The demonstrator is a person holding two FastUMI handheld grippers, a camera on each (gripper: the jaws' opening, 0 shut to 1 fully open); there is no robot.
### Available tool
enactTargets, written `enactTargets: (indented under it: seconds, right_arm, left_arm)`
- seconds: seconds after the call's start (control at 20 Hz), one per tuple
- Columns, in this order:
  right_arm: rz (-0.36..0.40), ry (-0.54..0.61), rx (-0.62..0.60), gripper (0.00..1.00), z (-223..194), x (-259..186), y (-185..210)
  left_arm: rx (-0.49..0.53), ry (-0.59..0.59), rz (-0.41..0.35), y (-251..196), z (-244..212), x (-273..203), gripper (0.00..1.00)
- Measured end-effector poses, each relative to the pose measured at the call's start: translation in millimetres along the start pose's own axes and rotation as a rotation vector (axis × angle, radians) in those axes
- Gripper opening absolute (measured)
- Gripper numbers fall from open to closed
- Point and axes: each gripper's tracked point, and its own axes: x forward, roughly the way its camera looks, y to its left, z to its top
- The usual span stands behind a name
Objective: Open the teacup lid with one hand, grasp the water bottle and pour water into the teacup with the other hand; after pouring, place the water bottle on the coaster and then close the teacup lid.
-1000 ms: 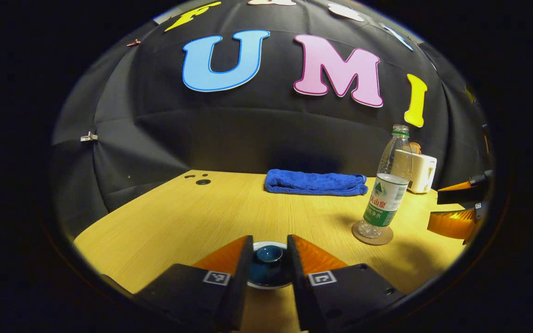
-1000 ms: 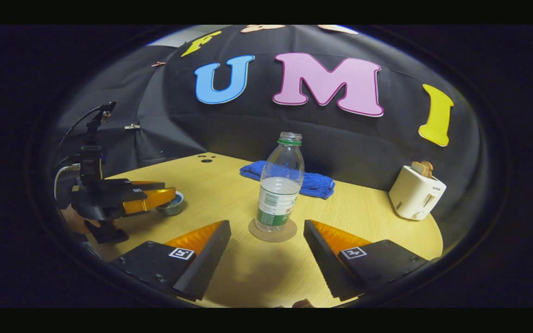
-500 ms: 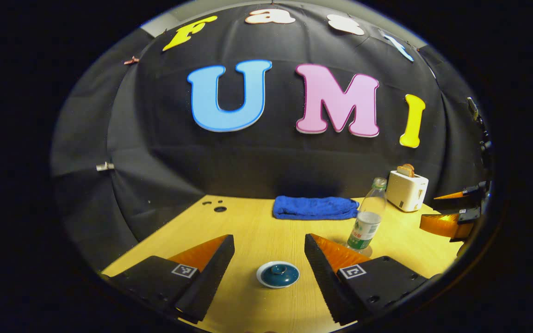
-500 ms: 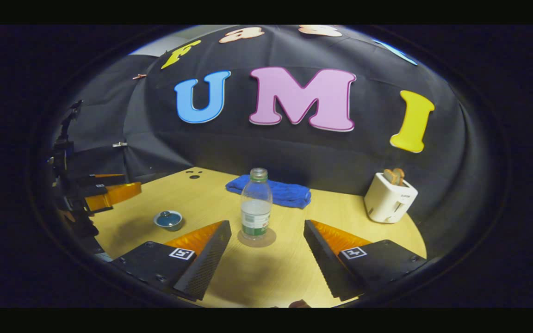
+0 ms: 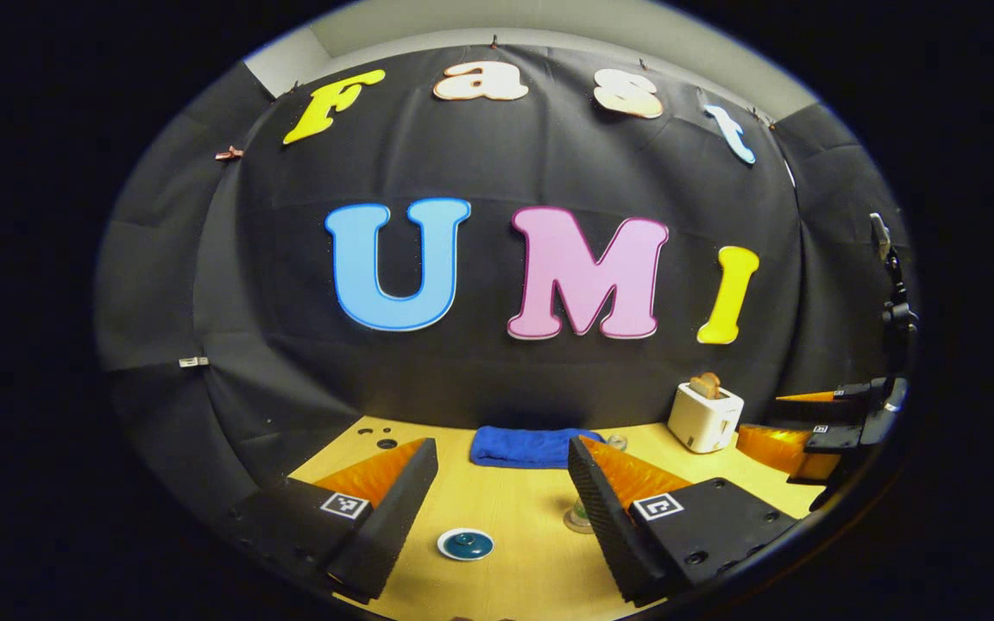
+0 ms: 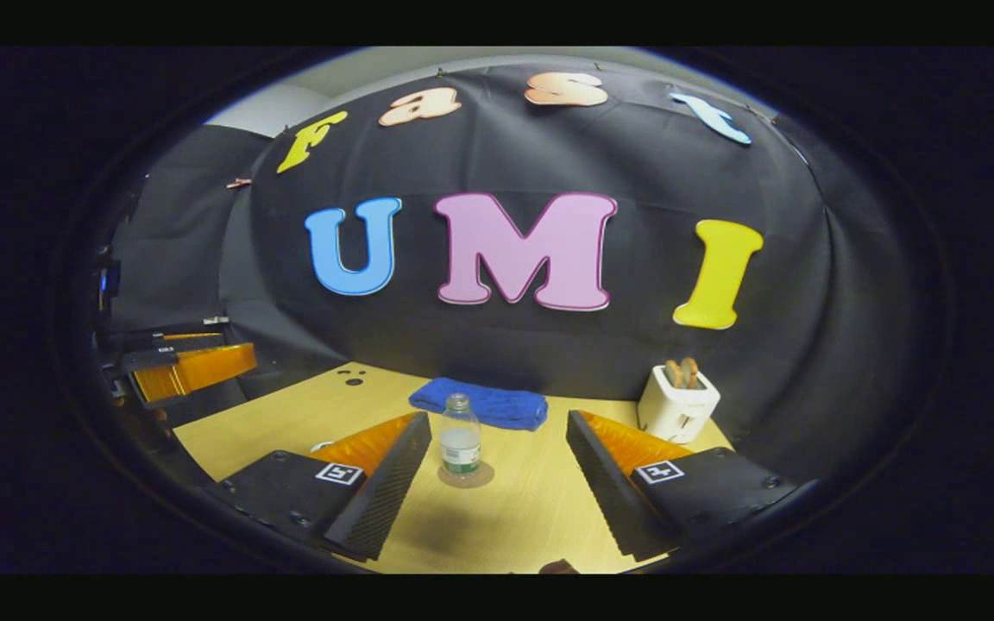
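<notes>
- Both grippers have pulled back from the yellow wooden table (image 6: 514,526); left gripper (image 5: 501,509) and right gripper (image 6: 497,483) are spread, empty.
- Dark-blue lidded ceramic teacup (image 5: 466,544) sits closed near the front edge.
- Clear plastic water bottle (image 6: 460,444) stands on the round brown coaster (image 6: 466,475); the task appears complete.

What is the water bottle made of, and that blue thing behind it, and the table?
The water bottle looks like clear plastic: you can see through it, and it wears a printed label. The blue thing is a folded towel, probably soft fuzzy cloth, since its edges look rounded and matte. The table looks like pale wood or a wood-look coating, smooth, with fine grain lines.
</notes>
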Motion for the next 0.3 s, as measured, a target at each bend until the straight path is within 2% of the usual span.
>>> enactTargets:
  seconds: [0.1, 0.3]
  right_arm:
    - [-0.032, -0.034, 0.010, 0.98, 16, -17, -3]
    - [-0.083, -0.017, 0.066, 0.98, 23, -47, 0]
  left_arm:
    - [0.023, -0.032, -0.034, -8, 19, -8, 0.95]
    - [-0.019, -0.043, -0.118, -16, 39, -39, 0.95]
